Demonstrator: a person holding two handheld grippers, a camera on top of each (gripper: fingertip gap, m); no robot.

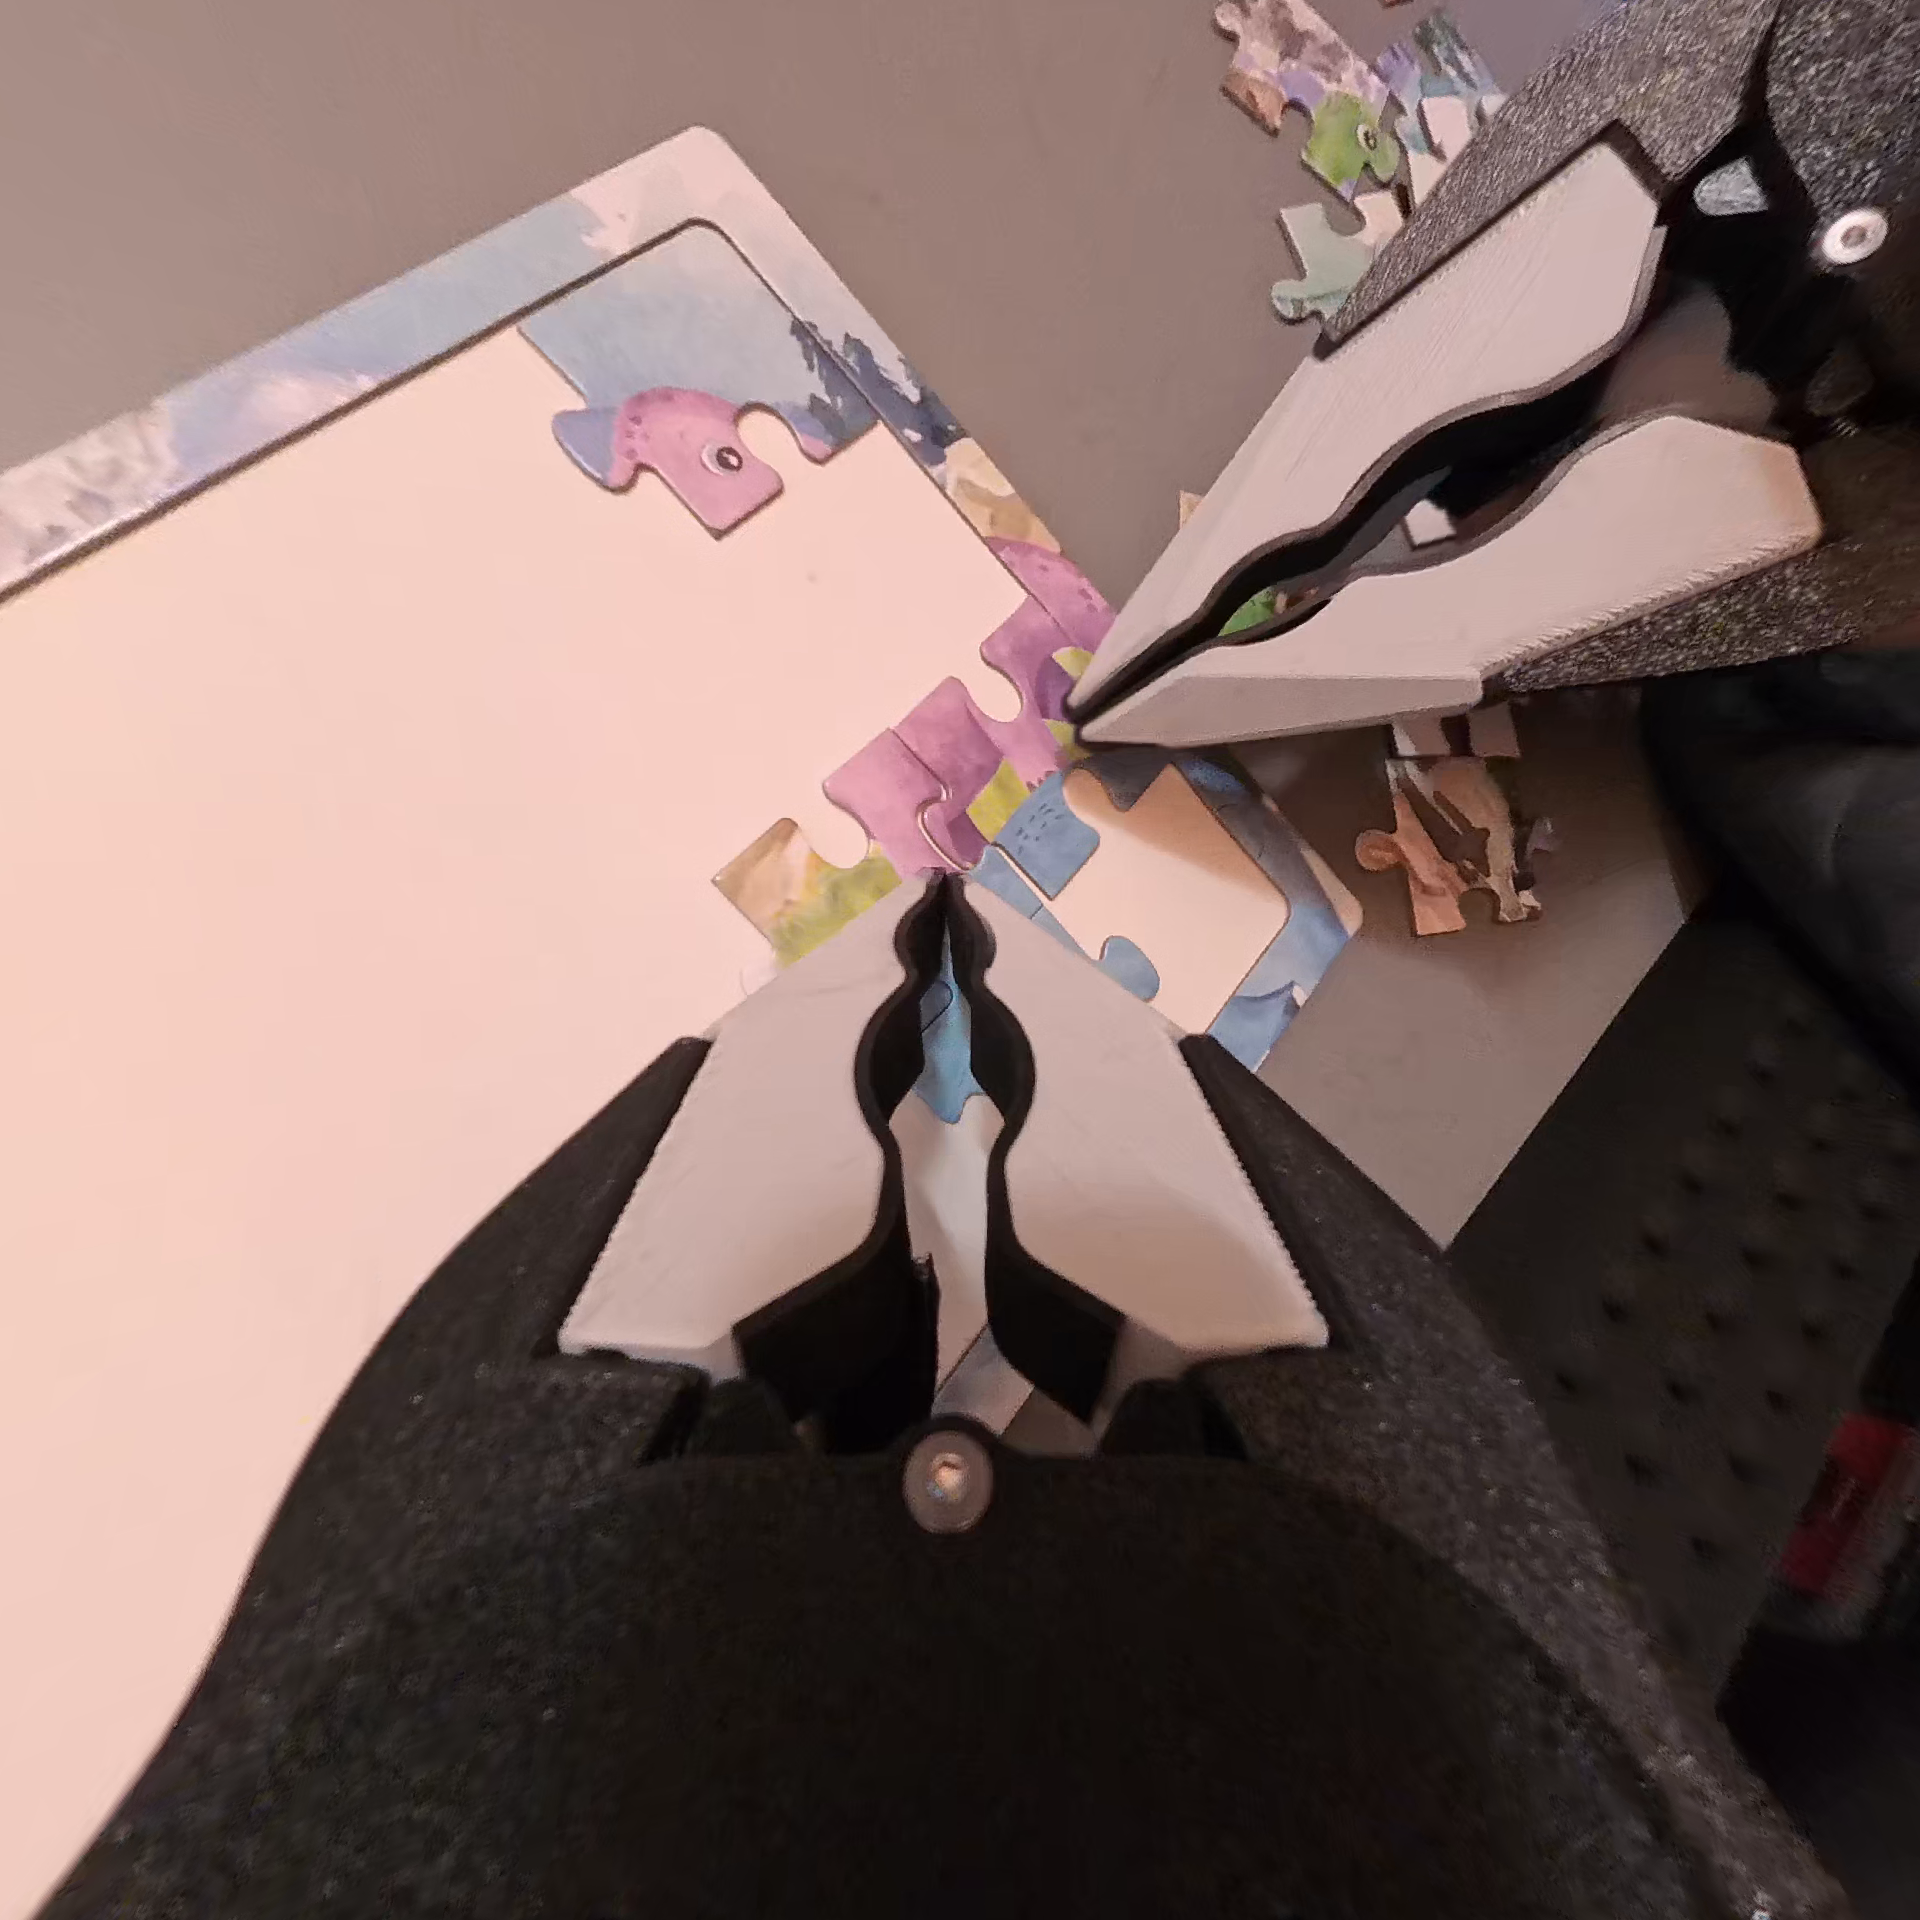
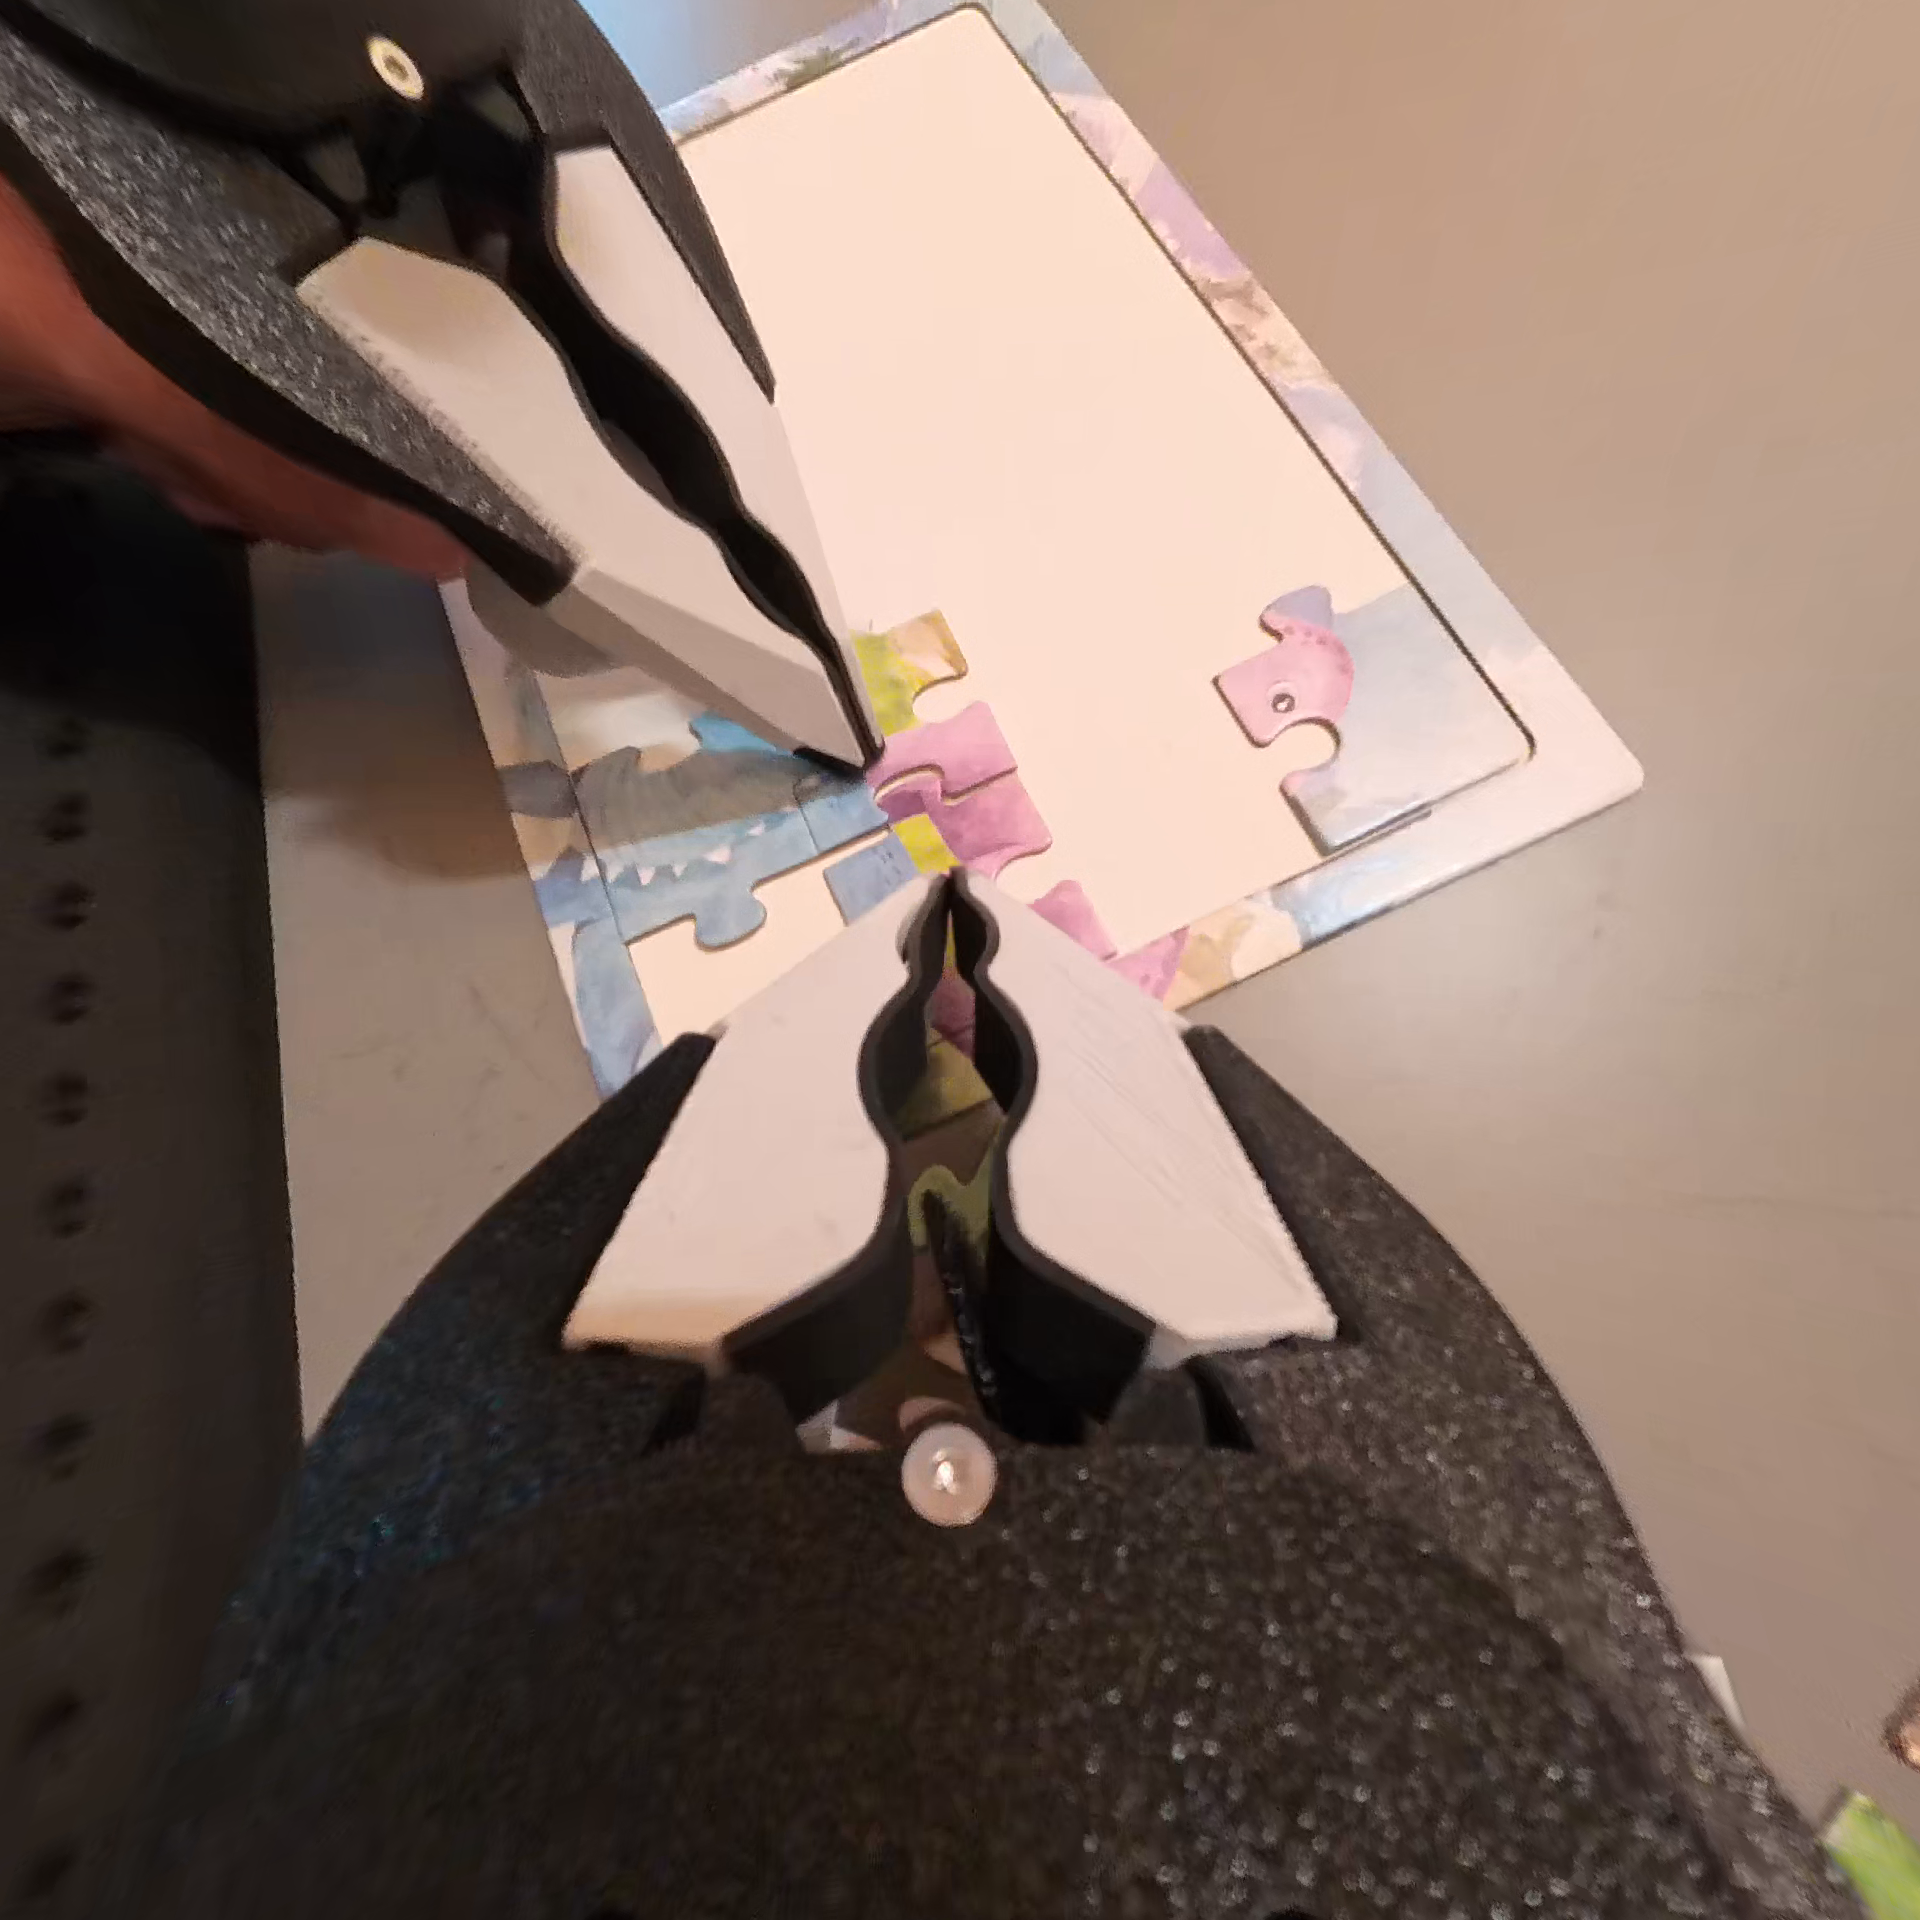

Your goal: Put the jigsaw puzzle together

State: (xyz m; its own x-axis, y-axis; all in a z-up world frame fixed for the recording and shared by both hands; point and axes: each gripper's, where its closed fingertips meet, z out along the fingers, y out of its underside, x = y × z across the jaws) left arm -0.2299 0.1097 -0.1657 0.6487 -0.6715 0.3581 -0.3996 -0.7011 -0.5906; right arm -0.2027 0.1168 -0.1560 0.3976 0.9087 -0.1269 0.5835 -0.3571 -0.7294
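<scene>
Purple pieces in tray, both grippers' tips closed, seemingly pressing.

No readable txt, labels, brands, nos. or signs showing in either view. Puzzle tray and placed pieces are carrying printed artwork only, no lettering. Red item at edge of left wrist view is showing too blurred to read.
</scene>
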